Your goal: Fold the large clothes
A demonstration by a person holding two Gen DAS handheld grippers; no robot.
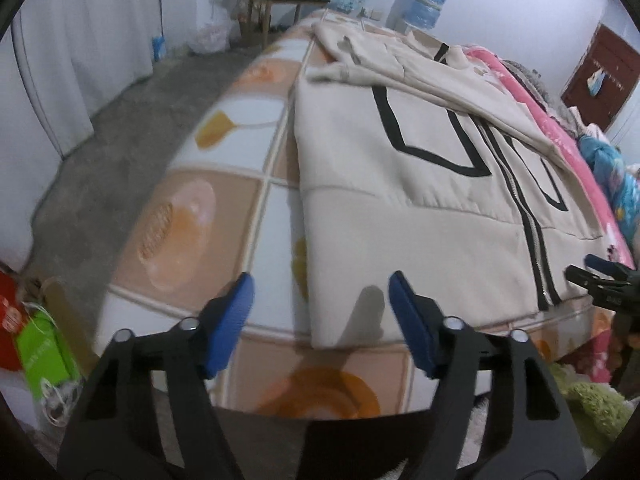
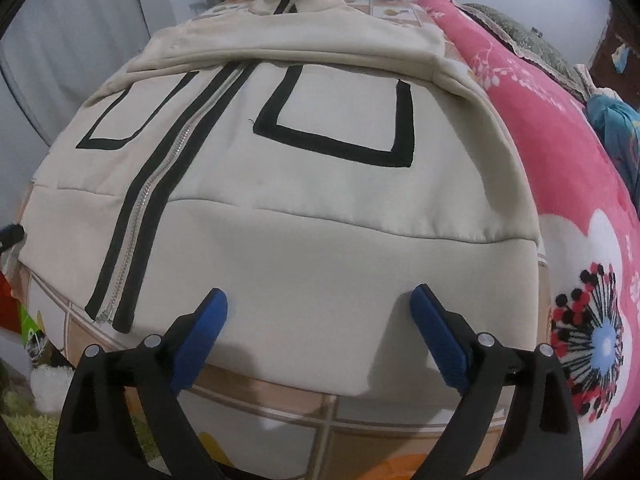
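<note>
Nearest, the left gripper (image 1: 320,300) and right gripper (image 2: 320,312) hang spread, gripping nothing, over the hem of the cream jacket (image 2: 312,208), which lies flat on the bed (image 1: 192,216). Beyond stands a blue water jug (image 1: 430,5), contents unclear.

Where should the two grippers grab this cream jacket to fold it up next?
Grip the cream jacket by its near hem, one corner each, coming in from the bed's near edge: the hem lies flat and free there, both sleeves already folded across the chest.
</note>
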